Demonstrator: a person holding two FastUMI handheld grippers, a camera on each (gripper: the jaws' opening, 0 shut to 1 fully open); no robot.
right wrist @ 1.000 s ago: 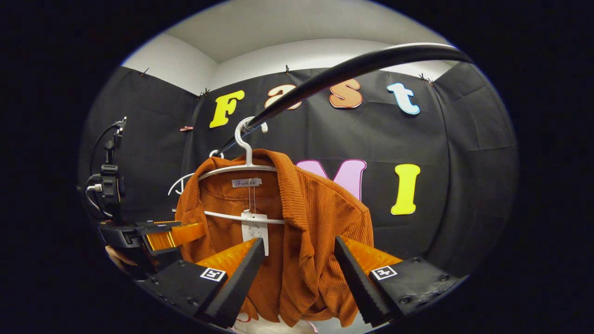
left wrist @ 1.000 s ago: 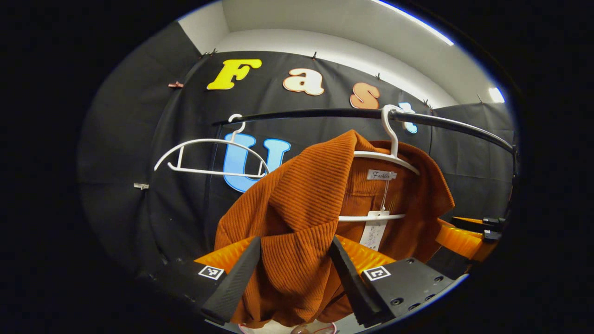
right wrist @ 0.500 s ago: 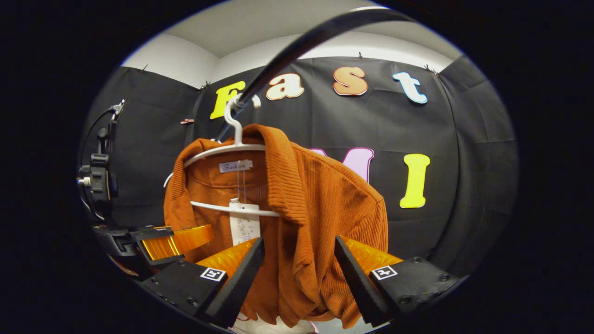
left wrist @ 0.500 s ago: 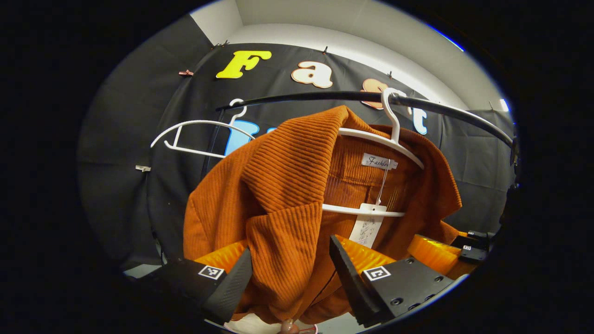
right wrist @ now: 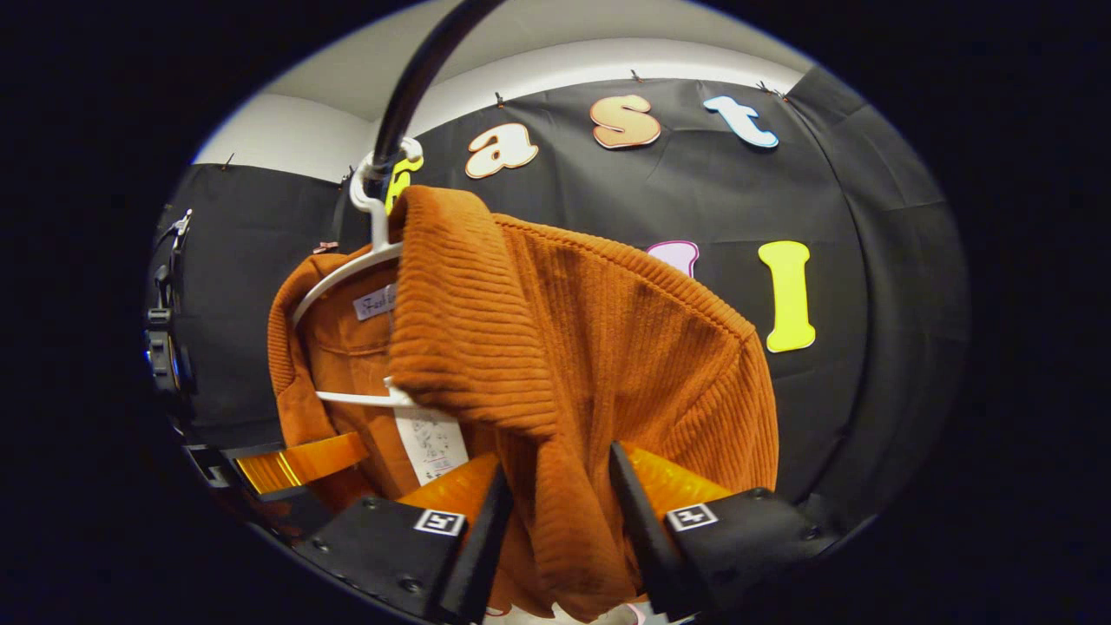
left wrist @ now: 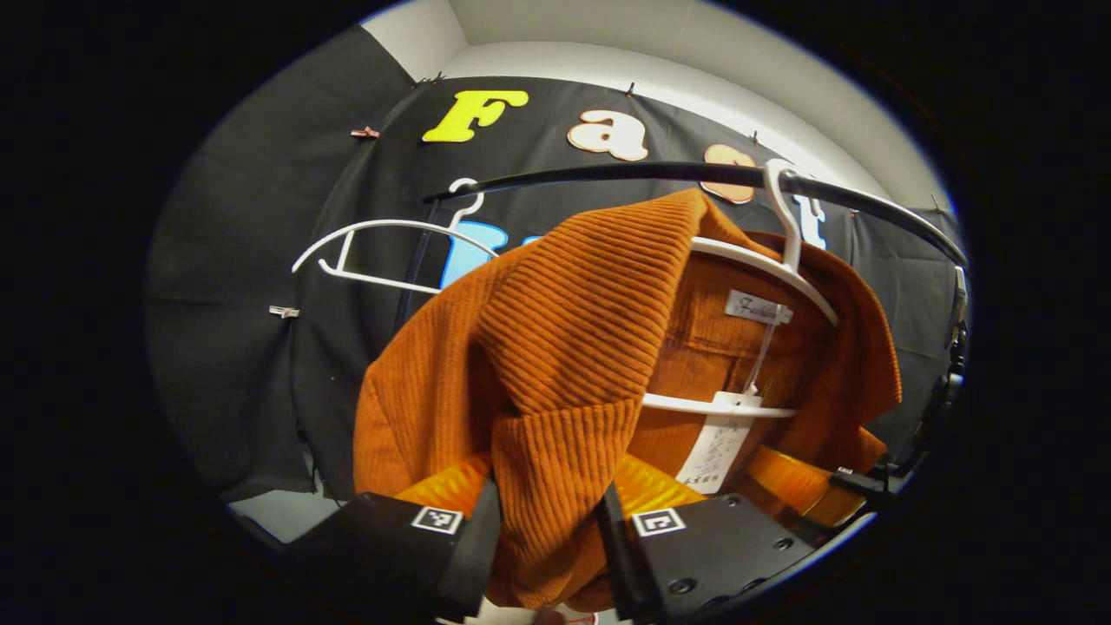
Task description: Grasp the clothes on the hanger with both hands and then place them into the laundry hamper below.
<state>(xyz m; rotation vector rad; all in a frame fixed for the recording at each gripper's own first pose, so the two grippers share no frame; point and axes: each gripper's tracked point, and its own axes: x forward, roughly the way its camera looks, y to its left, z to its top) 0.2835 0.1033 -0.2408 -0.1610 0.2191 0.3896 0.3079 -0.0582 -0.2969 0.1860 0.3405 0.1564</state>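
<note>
An orange ribbed garment hangs on a white hanger from a black rail. My left gripper is low on the garment's near front edge, and both fingers press on a fold of the fabric. In the right gripper view the same garment drapes over the hanger. There my right gripper is shut on the other front edge, with fabric filling the gap. The right gripper also appears at the lower right of the left gripper view, and the left gripper at the lower left of the right gripper view.
An empty white hanger hangs further left on the rail. A paper tag dangles inside the collar, over the hanger's crossbar. The rail runs close overhead in the right gripper view. Black cloth walls close the booth behind.
Both grippers have moved in closer to the garment. Their fingers have narrowed from wide apart to pinching the front folds. The garment has swung slightly on the hanger.
</note>
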